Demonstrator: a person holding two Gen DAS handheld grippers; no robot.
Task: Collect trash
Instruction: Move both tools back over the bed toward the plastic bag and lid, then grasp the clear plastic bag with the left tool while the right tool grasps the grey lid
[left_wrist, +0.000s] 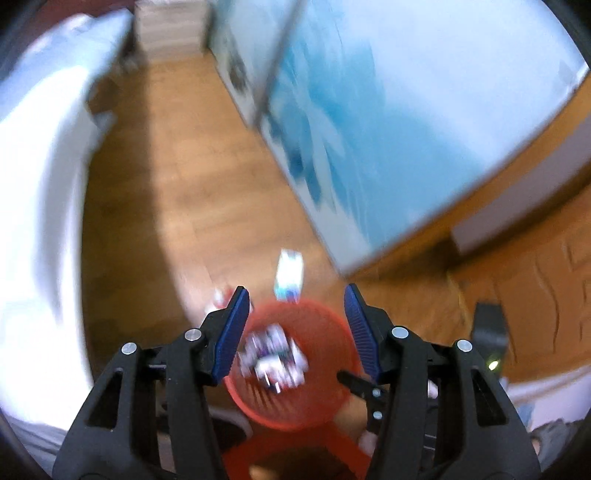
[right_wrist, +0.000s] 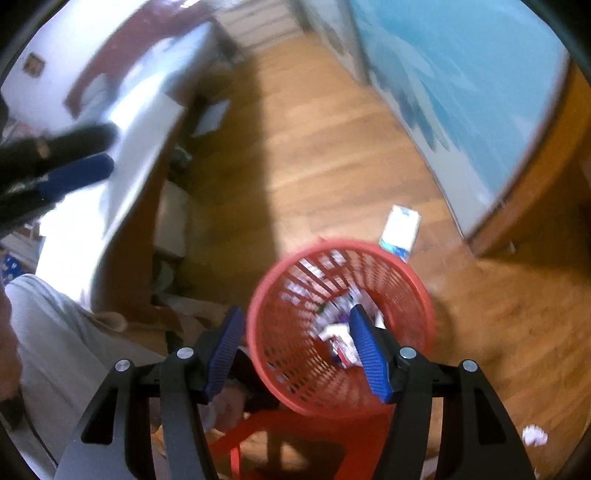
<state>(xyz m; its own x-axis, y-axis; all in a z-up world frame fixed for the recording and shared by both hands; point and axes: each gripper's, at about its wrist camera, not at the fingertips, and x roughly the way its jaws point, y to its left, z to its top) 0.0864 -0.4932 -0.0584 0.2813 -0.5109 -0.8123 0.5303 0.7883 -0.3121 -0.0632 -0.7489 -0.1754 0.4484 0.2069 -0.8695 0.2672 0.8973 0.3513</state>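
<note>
Black plastic gripper frames with ribbed blue pads fill the lower edge of both views. The left gripper (left_wrist: 295, 325) is seen spread wide with nothing between its pads, hanging above the round red plastic lattice basket (left_wrist: 295, 398). The right gripper (right_wrist: 295, 350) is likewise held apart and empty, its right pad (right_wrist: 369, 354) appearing over the basket's mouth while its left pad stays outside the rim.

Crumpled white and purple wrappers (left_wrist: 273, 358) are seen lying at the bottom of the basket (blur hides any finer detail). A white and blue rectangular carton (right_wrist: 400, 229) lies flat on the wooden plank floor (right_wrist: 314, 155) just beyond the basket's far rim, and a small crumpled white paper ball (right_wrist: 535, 435) lies on the floor well apart, to the right. The basket appears to stand on a red plastic stool (right_wrist: 258, 435), though this cannot be settled.

Judging from the open, empty pads above the basket, a piece may just have been dropped in, and the carton is likely the next pick. It would best be approached from above, with the pads set across its narrower sides, since a thin cardboard face may buckle if squeezed hard. The paper ball, being soft and irregular, should tolerate a firmer pinch. The basket's open lattice wall looks light, so contact with its rim is best avoided to keep it from tipping.
</note>
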